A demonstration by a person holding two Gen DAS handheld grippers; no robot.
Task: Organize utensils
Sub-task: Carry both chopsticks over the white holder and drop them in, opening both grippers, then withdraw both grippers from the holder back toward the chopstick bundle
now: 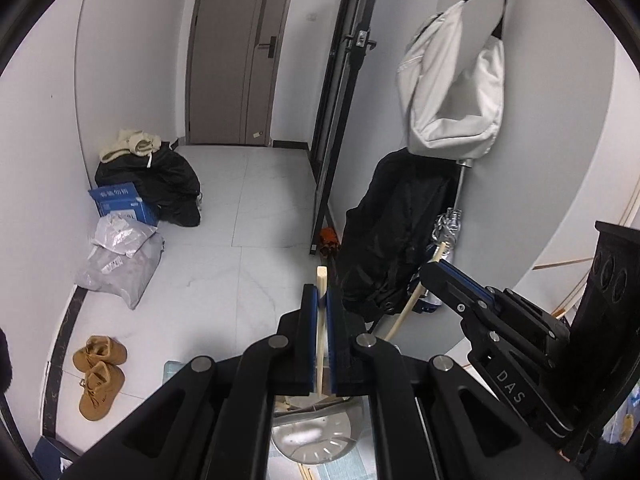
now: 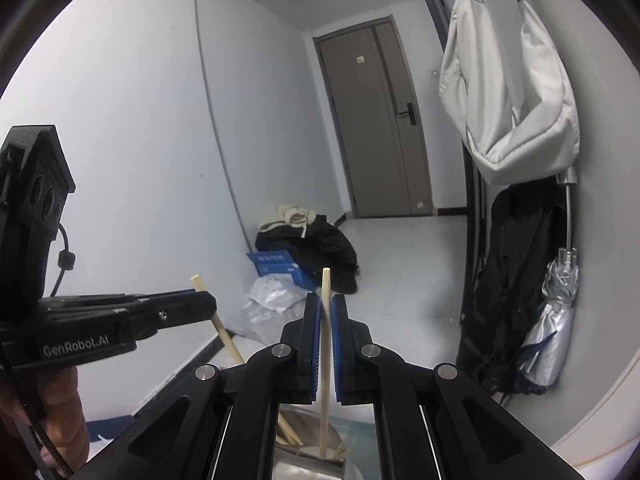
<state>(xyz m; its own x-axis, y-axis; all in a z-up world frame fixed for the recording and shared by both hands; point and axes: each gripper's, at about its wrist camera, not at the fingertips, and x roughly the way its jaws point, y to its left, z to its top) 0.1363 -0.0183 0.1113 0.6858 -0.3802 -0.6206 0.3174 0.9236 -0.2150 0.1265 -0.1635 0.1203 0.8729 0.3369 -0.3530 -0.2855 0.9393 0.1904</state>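
Each gripper is clamped on one wooden chopstick — left gripper (image 1: pixel 322 300), right gripper (image 2: pixel 326 308) — held above the metal bowl (image 1: pixel 320 440). The chopsticks (image 2: pixel 325 320) are light, stiff, smooth — grip mid-shaft to limit pivoting.

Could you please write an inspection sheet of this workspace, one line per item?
Surface: a pale tiled floor; no table top is clearly seen.
Job's things: one chopstick in the left gripper, one chopstick in the right gripper; a metal bowl below holds more chopsticks.
Clutter: brown boots, grey parcel bags, a blue box, a pile of clothes.
Grippers: both shut, each on its chopstick.
Cables: a black cable hangs by the left gripper's camera.
Surroundings: a grey door, a white bag and black jacket hanging, a folded silver umbrella.
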